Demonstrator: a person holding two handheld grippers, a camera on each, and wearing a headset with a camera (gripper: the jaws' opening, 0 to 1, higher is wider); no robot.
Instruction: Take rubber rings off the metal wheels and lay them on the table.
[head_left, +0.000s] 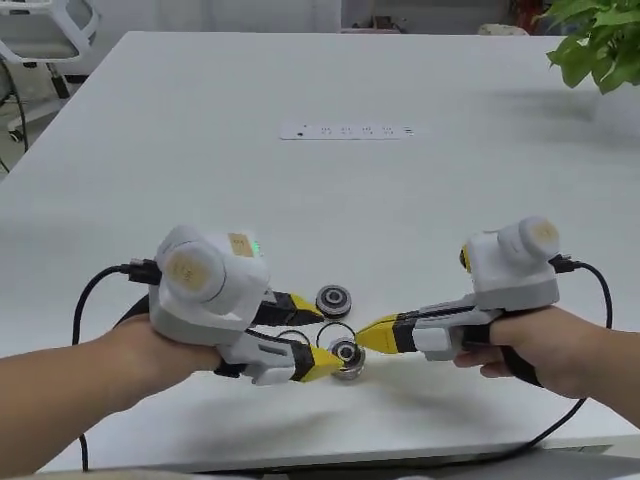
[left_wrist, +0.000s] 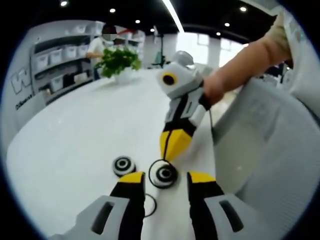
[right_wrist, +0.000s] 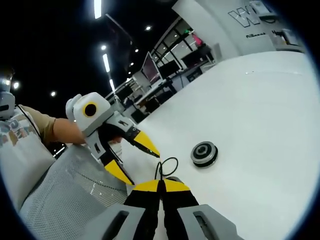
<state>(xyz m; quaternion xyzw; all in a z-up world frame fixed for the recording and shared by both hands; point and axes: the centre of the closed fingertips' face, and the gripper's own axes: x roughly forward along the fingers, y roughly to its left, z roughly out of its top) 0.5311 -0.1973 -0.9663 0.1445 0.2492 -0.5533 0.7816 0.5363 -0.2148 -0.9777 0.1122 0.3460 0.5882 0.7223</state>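
Left gripper (head_left: 329, 337) jaws spread wide either side of a metal wheel (head_left: 347, 357) on the white table (head_left: 300, 180); right gripper (head_left: 362, 337) jaws closed, pinching a thin rubber ring (right_wrist: 168, 166) at that wheel; second wheel (head_left: 333, 299) nearby; loose ring (left_wrist: 148, 205) lies on the table

The left gripper (head_left: 315, 335) is held at the lower left of the head view by the left hand (head_left: 150, 350), and its yellow-tipped jaws are spread apart. The right gripper (head_left: 365, 335) is held at the lower right by the right hand (head_left: 530, 345), its jaws pinched together on a rubber ring (right_wrist: 161, 164). The tips are pointed toward each other, close together.
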